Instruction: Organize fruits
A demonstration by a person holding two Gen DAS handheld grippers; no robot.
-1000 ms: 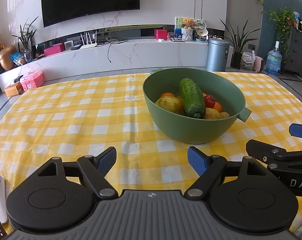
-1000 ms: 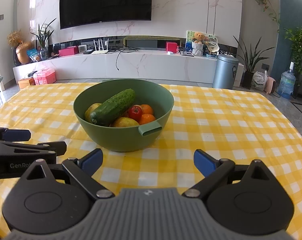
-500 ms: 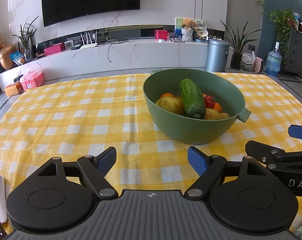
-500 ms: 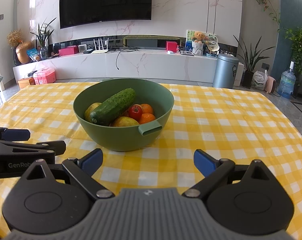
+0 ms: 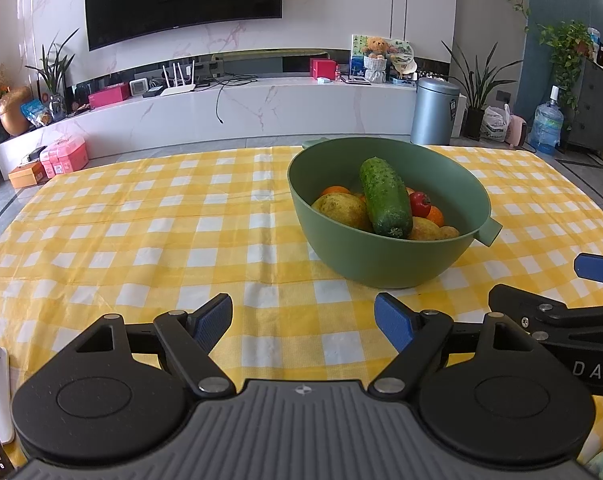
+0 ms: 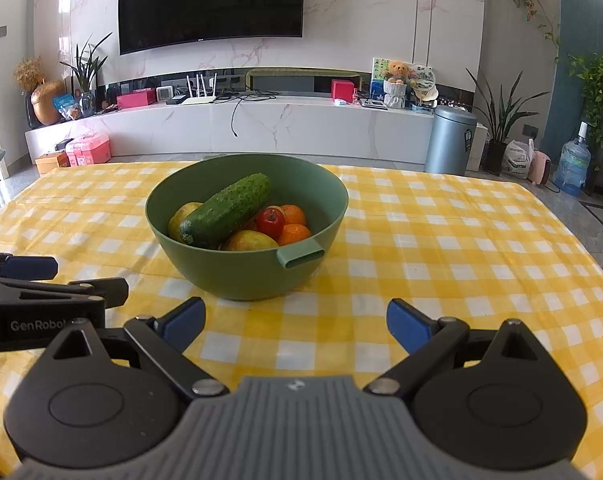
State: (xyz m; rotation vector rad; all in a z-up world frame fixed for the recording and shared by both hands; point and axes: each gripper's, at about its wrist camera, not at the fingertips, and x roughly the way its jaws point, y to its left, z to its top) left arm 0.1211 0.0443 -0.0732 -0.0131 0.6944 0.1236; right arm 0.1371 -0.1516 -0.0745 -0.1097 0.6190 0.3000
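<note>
Nothing had shifted since earlier: both grippers, left gripper (image 5: 303, 318) and right gripper (image 6: 295, 320), hung spread and empty before the green bowl (image 6: 237, 276), fruit piled inside under the cucumber (image 6: 225, 210), either pre-sorting or finished.

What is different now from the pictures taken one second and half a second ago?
Almost nothing visibly changed. The left gripper and the right gripper stay open and empty above the checked tablecloth, short of the green bowl. The cucumber still lies on top of the fruit in the bowl. Nothing was taken hold of or let go.
</note>
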